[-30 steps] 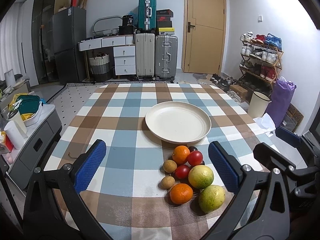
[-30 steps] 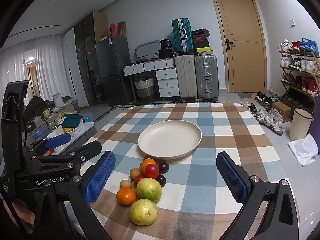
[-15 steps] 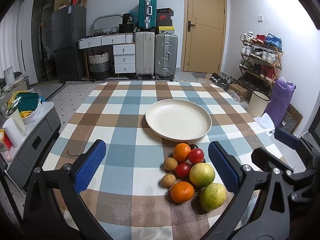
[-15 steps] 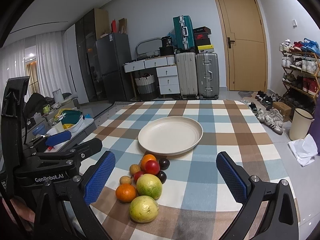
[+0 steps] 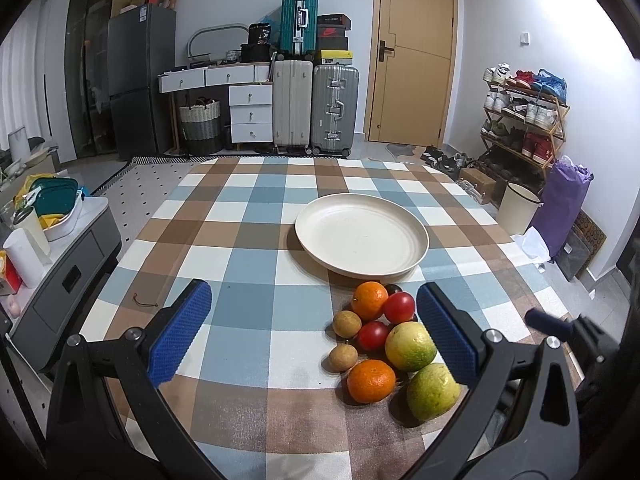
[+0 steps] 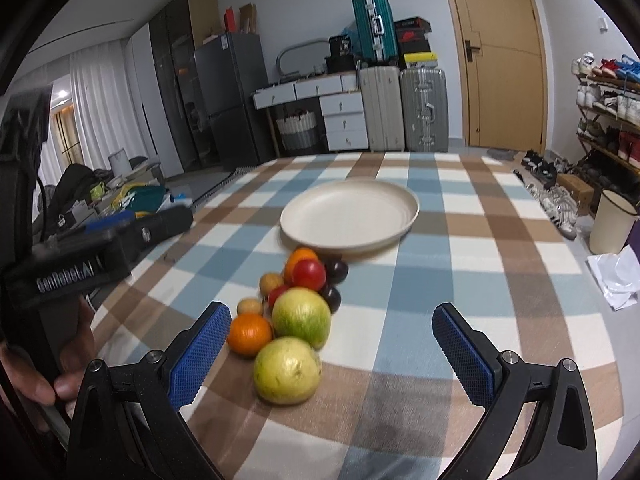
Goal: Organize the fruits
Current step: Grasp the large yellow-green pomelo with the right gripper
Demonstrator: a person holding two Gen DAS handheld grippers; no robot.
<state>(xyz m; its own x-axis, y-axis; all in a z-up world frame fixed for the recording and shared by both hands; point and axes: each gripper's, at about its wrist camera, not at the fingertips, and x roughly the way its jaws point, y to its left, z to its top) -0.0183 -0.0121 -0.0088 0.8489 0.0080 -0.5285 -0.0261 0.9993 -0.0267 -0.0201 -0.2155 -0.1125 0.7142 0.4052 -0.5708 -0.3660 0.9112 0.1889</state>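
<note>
A cluster of fruit lies on the checked tablecloth in front of an empty cream plate [image 5: 362, 236] [image 6: 350, 216]. It holds two oranges [image 5: 371, 381] [image 6: 250, 334], two red tomatoes [image 5: 399, 307] [image 6: 308, 274], two yellow-green citrus fruits [image 5: 410, 346] [image 6: 287, 370], small brown fruits [image 5: 343, 356] and dark plums [image 6: 335, 271]. My left gripper [image 5: 314, 330] is open and empty, left of the fruit. My right gripper [image 6: 332, 348] is open and empty, low over the nearest citrus fruit.
The table [image 5: 240, 216] has a small cord loop [image 5: 144, 300] on its left side. A grey cabinet [image 5: 60, 256] with cups stands left of the table. Suitcases, a door and a shoe rack line the far walls.
My right gripper has moved forward and down toward the fruit, which now looks larger and sits between its fingers. My left gripper has barely shifted.
</note>
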